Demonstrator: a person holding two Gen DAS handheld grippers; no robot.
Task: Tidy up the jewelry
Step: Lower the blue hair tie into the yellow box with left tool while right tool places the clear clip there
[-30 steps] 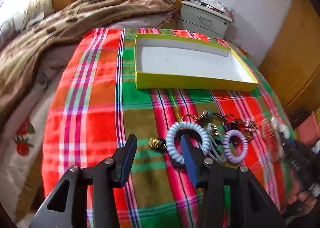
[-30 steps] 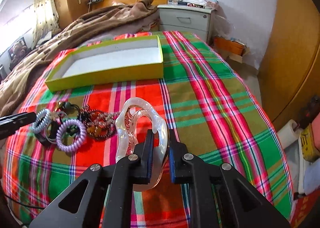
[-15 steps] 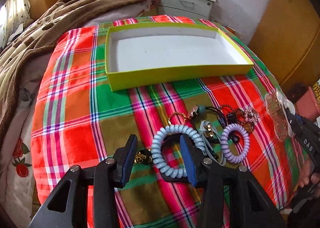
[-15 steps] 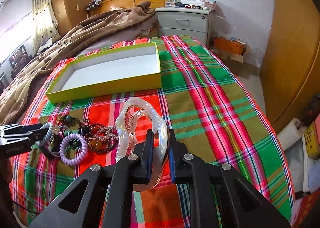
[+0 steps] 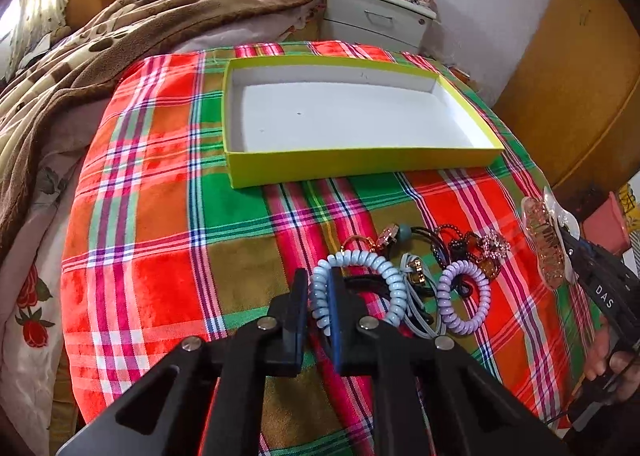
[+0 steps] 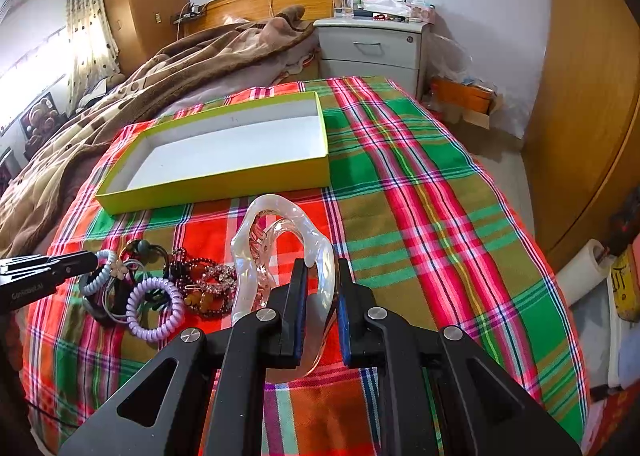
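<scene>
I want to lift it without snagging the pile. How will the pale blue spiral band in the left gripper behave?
The pale blue spiral band looks coiled and springy, so it will probably stretch and droop, not stay stiff. It touches the grey cord, which may drag along. Probably very light.

The left gripper (image 5: 320,298) hides part of the blue coil tie (image 5: 352,284); the tangled jewelry pile (image 6: 200,284) blurs together.

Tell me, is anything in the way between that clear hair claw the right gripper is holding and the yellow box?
Nothing visible. The right gripper holds the clear hair claw above the plaid cloth, and only bare cloth lies between it and the near wall of the yellow box. The jewelry pile sits off to the left, outside that path.
</scene>
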